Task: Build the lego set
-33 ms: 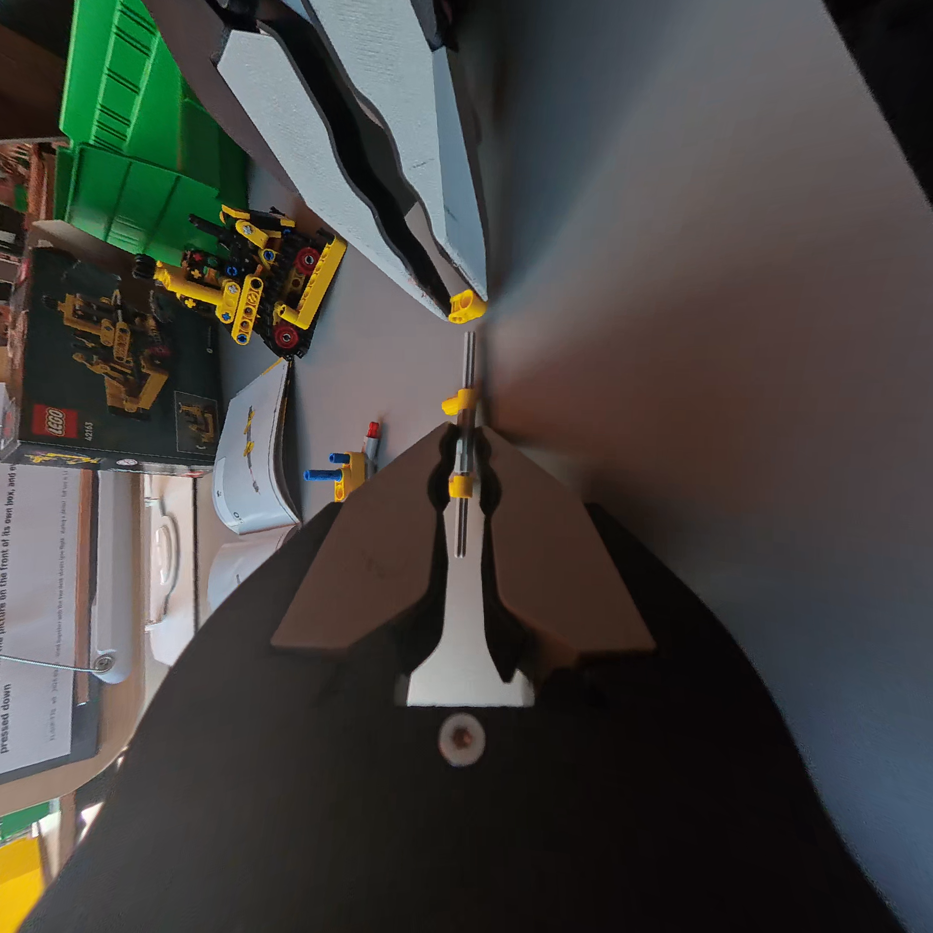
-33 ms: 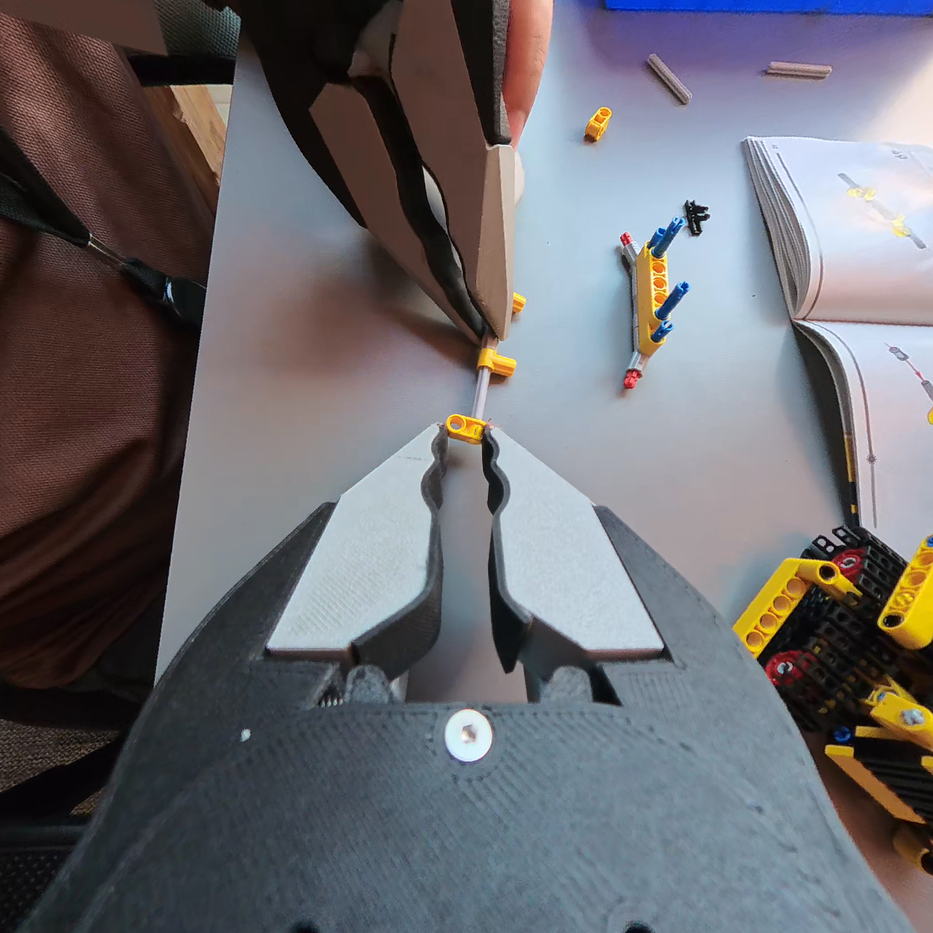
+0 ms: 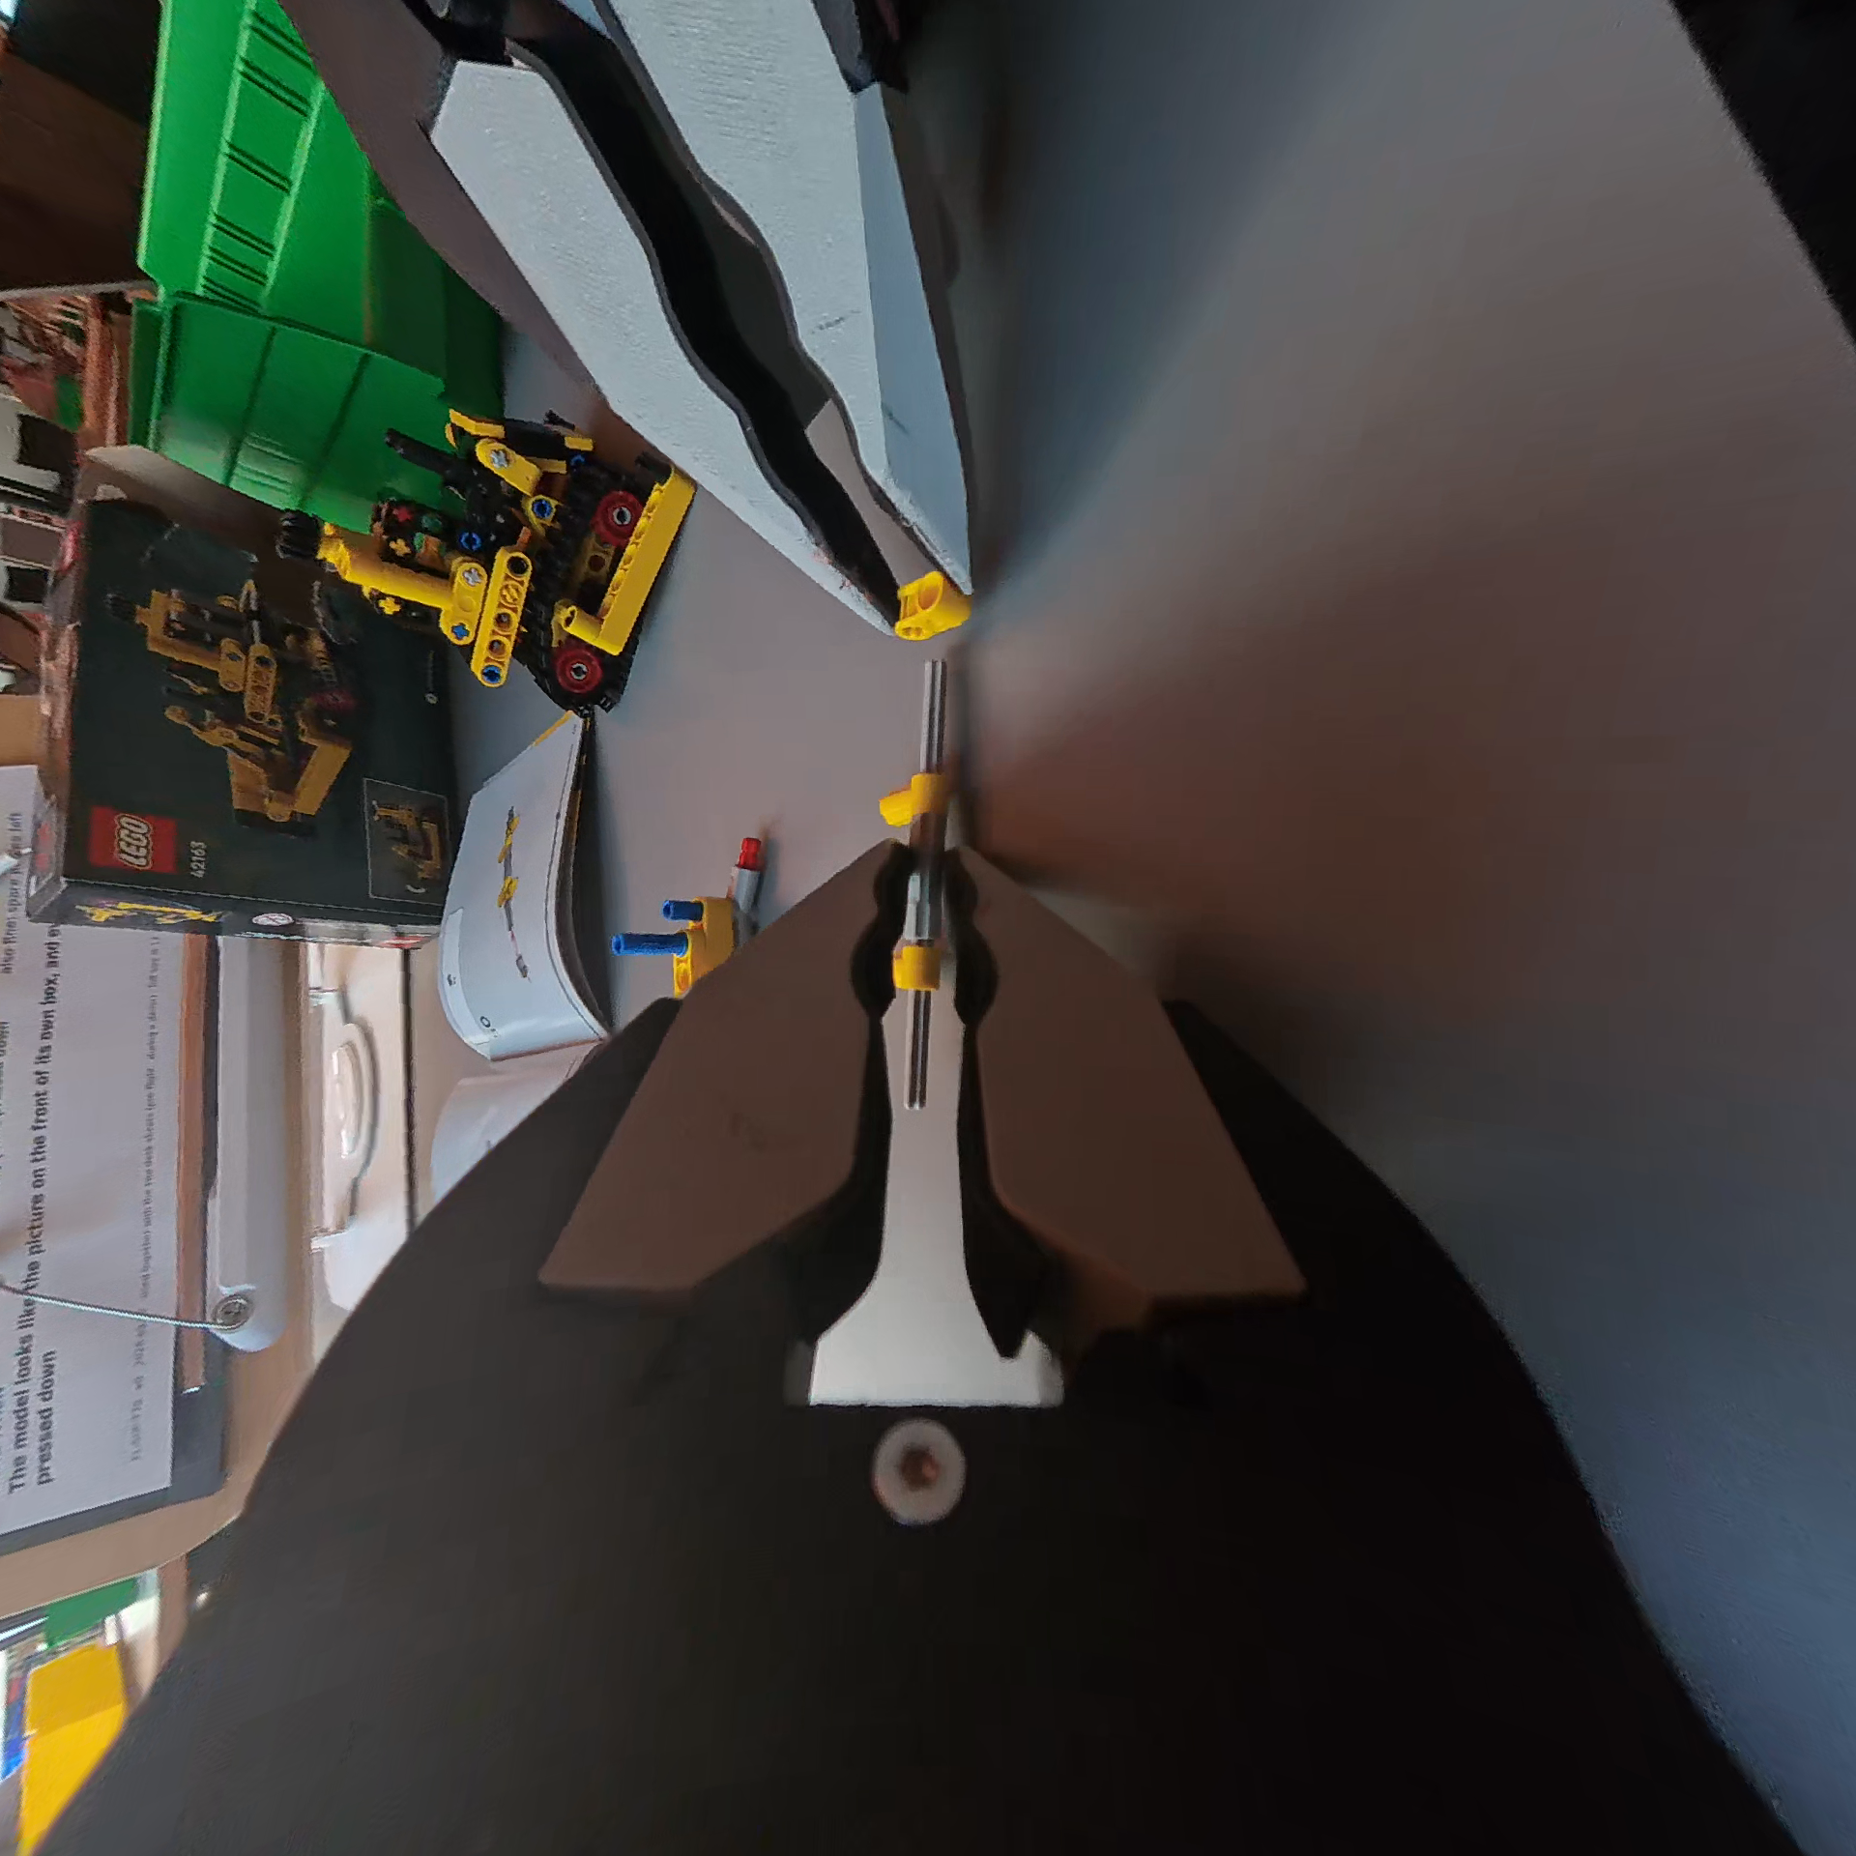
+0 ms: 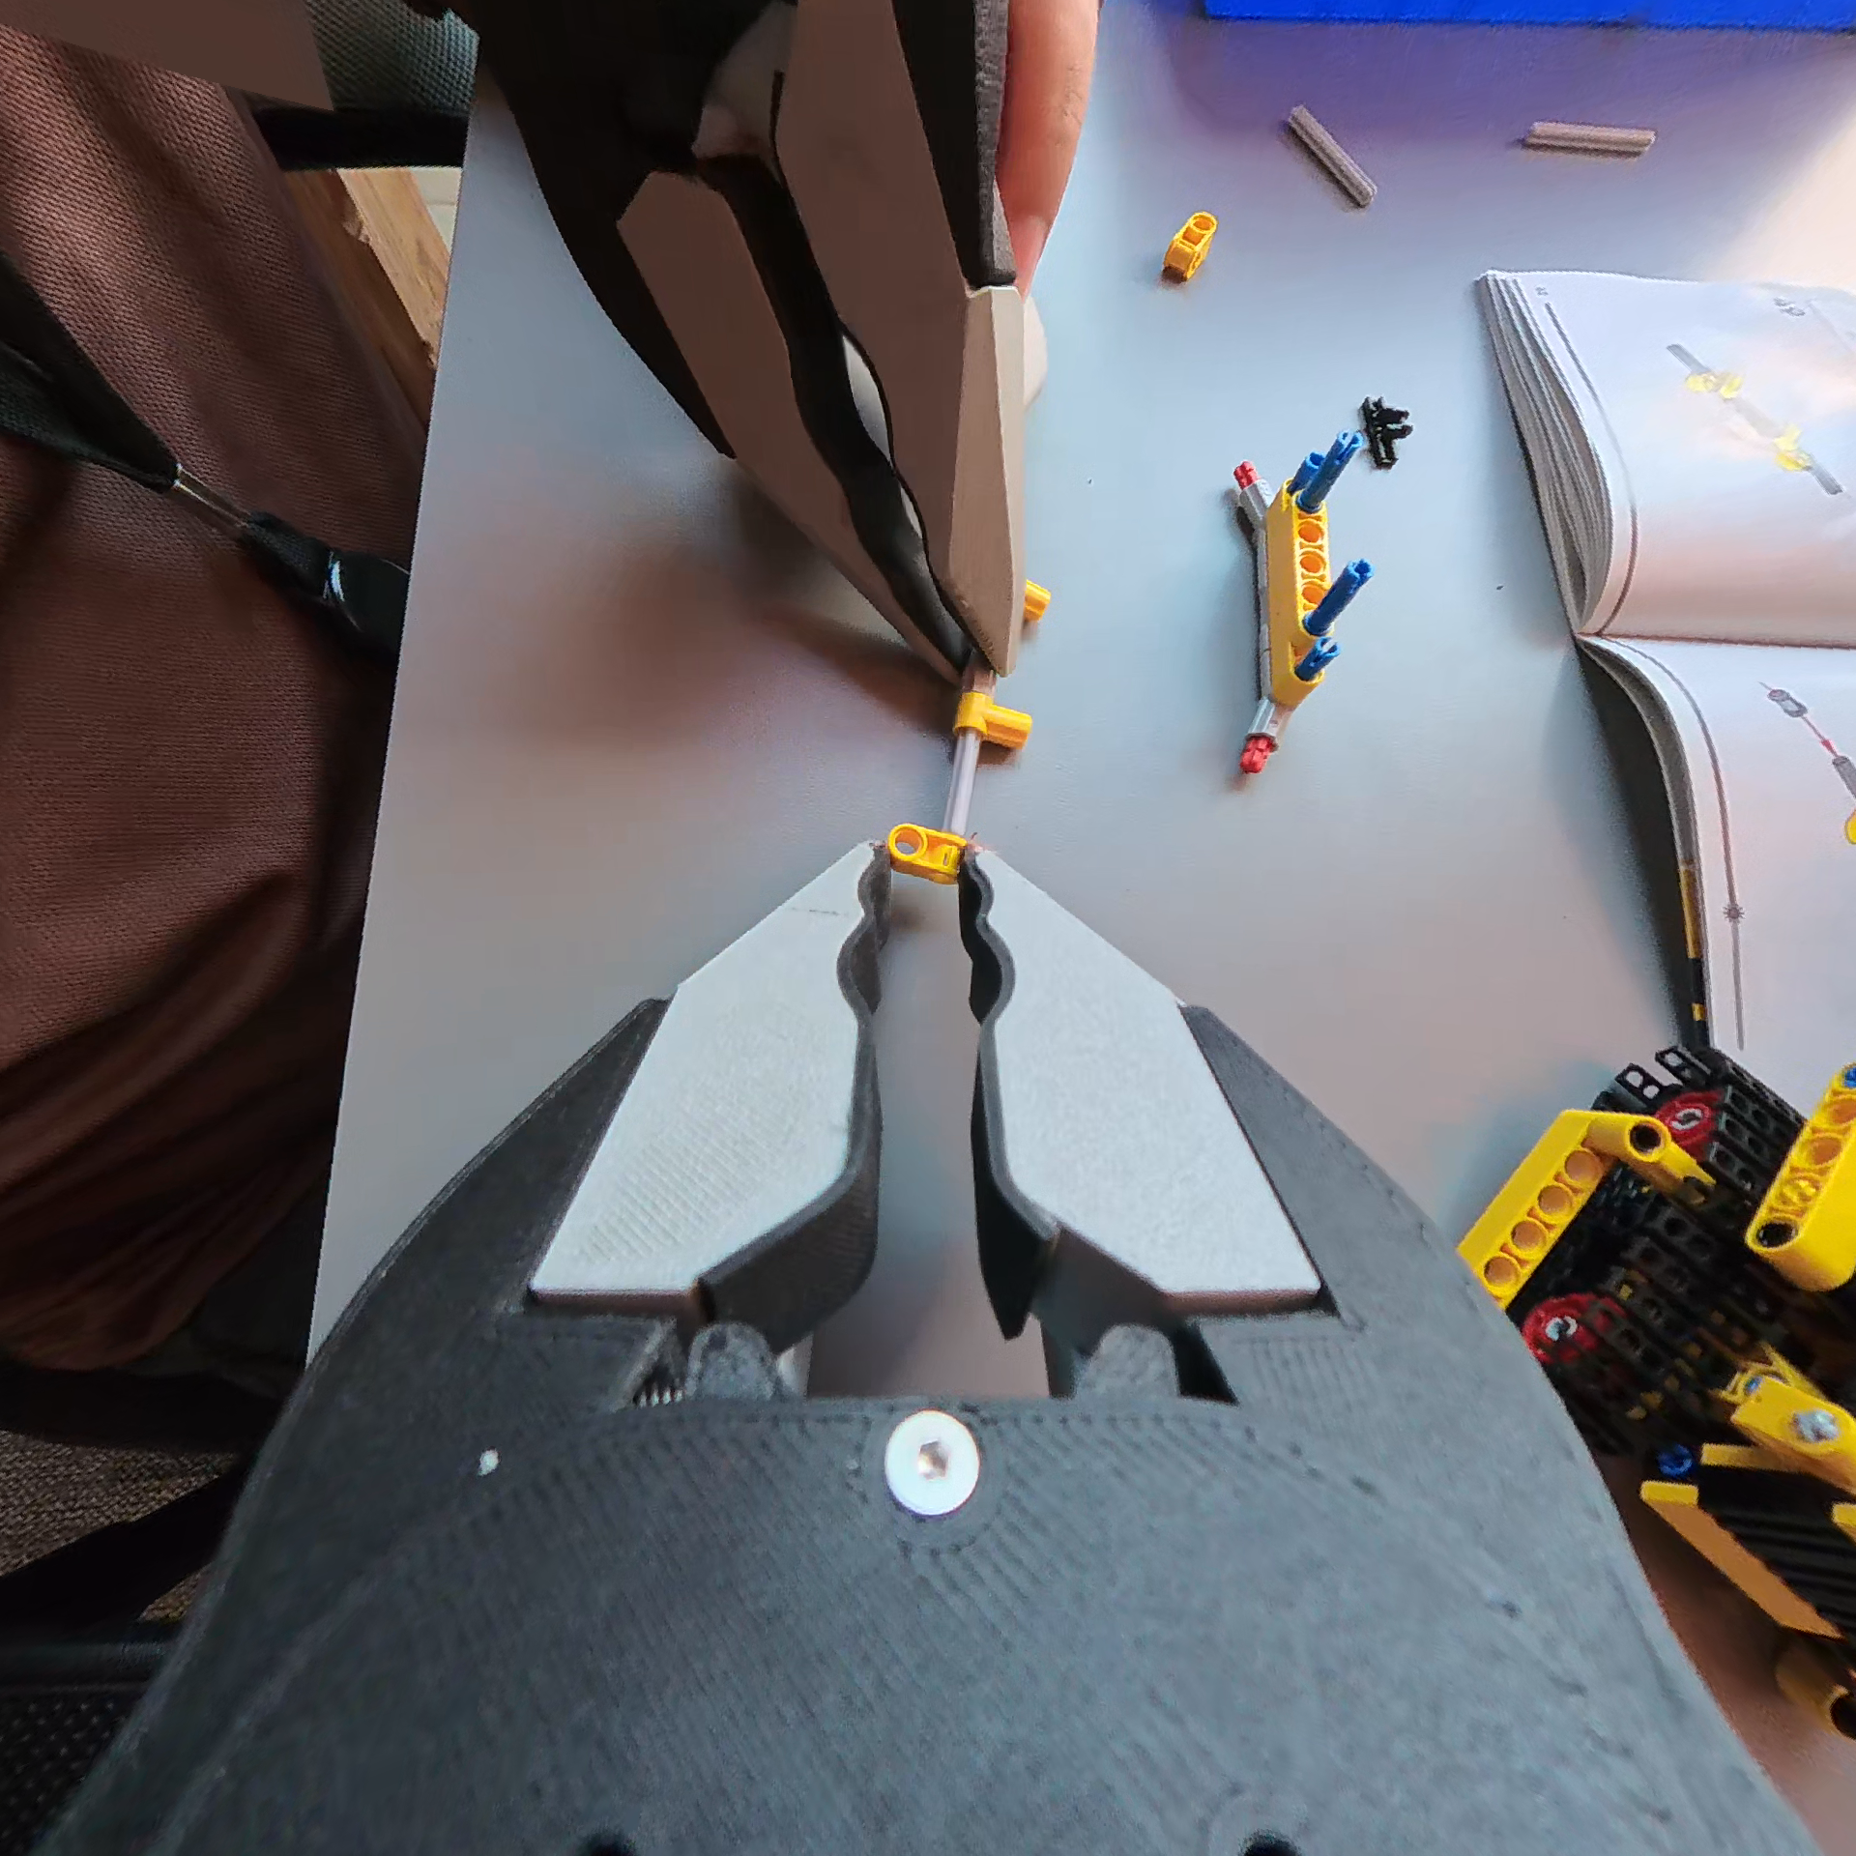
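My left gripper (image 3: 924, 866) is shut on a thin grey axle (image 3: 932, 723) that points forward just above the grey table (image 4: 623, 703). The axle carries one yellow connector (image 3: 912, 798) ahead of the tips and another (image 3: 916, 969) between the fingers. My right gripper (image 4: 924, 866) is shut on a third small yellow connector (image 4: 926, 854) and holds it at the axle's free end (image 4: 959, 788). In the left wrist view this connector (image 3: 932, 606) sits a small gap off the axle tip. The left gripper (image 4: 979, 653) faces the right one from above.
A yellow beam with blue pins (image 4: 1296, 593), a black pin (image 4: 1386, 432), a loose yellow connector (image 4: 1190, 244) and two grey axles (image 4: 1331, 156) lie on the table. An open instruction booklet (image 4: 1707, 452) and the part-built bulldozer (image 4: 1687, 1255) are at the right. The set box (image 3: 241, 703) and a green bin (image 3: 281, 301) stand behind. My hands' fingertips stand some 5 centimetres from each other.
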